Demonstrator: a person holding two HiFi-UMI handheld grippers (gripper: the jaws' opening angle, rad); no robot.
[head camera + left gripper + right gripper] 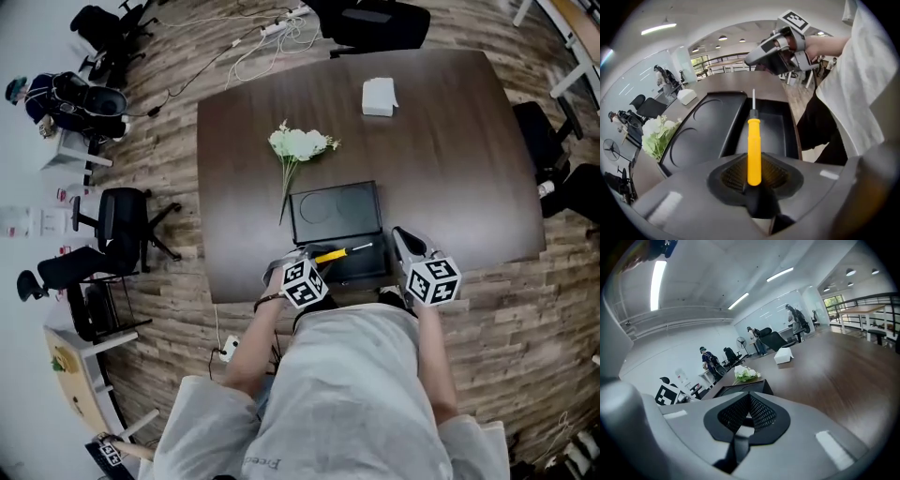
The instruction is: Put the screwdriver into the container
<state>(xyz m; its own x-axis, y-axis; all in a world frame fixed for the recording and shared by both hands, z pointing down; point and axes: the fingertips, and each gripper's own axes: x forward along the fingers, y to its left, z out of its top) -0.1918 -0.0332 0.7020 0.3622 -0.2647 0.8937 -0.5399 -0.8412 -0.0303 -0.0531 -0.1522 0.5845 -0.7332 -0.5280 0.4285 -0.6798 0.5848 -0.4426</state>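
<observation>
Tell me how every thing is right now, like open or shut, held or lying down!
left gripper: jaws shut on the screwdriver.
screwdriver: held by its yellow handle, over the container.
container: open.
lid: folded back flat on the table.
right gripper: jaws together, empty.
flowers: lying on their side.

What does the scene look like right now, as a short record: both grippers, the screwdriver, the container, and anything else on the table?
left gripper: shut on the screwdriver's yellow handle
screwdriver: held, shaft pointing out over the open container, not released
container: black, open, at the table's near edge
lid: lying flat behind the container
right gripper: shut, nothing between its jaws, beside the container
table: dark wood
other items: white flowers beside the lid; white box farther back
</observation>
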